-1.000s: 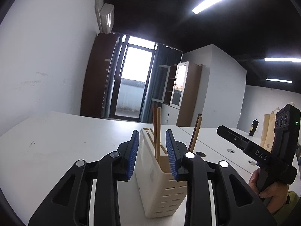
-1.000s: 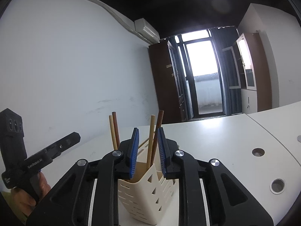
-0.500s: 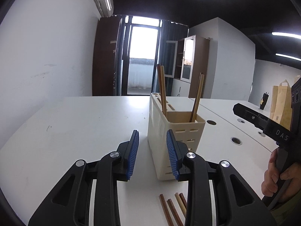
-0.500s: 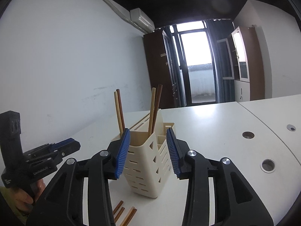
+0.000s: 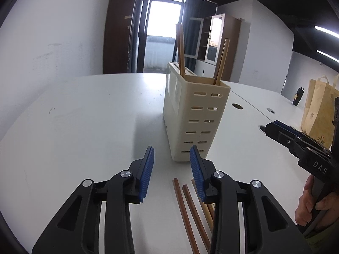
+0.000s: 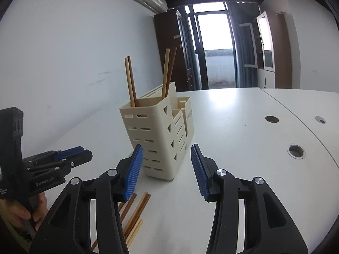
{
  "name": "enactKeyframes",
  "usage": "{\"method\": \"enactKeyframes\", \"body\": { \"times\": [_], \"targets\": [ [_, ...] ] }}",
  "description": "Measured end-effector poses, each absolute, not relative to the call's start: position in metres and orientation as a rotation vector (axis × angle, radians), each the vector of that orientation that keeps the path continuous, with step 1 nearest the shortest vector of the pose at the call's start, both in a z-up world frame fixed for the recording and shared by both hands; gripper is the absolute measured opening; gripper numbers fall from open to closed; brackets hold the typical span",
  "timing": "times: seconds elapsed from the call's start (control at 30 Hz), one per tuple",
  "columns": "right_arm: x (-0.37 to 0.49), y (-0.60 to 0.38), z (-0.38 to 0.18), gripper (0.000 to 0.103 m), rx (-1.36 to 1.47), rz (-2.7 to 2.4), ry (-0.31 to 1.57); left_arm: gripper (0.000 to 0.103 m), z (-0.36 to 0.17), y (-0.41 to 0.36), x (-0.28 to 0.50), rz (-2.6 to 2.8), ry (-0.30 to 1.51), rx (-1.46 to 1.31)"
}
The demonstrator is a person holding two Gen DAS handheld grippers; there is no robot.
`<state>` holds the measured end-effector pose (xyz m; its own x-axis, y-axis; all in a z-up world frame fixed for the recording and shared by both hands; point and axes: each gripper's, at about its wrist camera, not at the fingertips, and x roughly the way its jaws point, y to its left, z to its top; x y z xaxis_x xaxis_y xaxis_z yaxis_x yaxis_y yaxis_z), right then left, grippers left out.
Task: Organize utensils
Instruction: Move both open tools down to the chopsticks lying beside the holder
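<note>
**Chopsticks: four racked, loose ones awaiting pickup**

Chopsticks lie loose on the white table point(image 5: 89, 114), several side by side point(image 5: 186, 213) just in front of the cream utensil holder point(image 5: 195, 118). Their long axes run roughly from my grippers toward the holder's base, near ends out of frame. Four more stand in the holder, in two pairs point(image 6: 131, 80) point(image 6: 168, 72), tips down, leaning slightly against the rim.

I judge the loose sticks lie flat in parallel so each can be pinched across its width, and the holder stands upright with its open top clear for dropping them in.

My left gripper point(image 5: 171, 173) hangs above the loose sticks. Its jaws have just been opening and stand at a narrow gap with nothing between them. My right gripper point(image 6: 167, 171) has likewise been opening, wider, and is empty, framing the holder's lower corner without touching it.
</note>
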<state>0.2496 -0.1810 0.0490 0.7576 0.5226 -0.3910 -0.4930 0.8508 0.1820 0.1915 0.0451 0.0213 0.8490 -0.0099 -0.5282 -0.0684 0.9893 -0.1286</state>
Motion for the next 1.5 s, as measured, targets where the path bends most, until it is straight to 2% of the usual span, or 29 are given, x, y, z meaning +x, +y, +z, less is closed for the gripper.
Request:
{"method": "enactKeyframes", "body": {
  "times": [0.9,1.5],
  "targets": [
    [0.231,-0.146,-0.006,0.052,-0.081,0.581,0.766,0.04,-0.029,0.047,0.224,-0.04,0.843,-0.19],
    [0.233,-0.118,-0.036,0.053,-0.204,0.544,0.896,0.041,-0.044,0.044,0.242,-0.001,0.912,-0.137]
  ]
}}
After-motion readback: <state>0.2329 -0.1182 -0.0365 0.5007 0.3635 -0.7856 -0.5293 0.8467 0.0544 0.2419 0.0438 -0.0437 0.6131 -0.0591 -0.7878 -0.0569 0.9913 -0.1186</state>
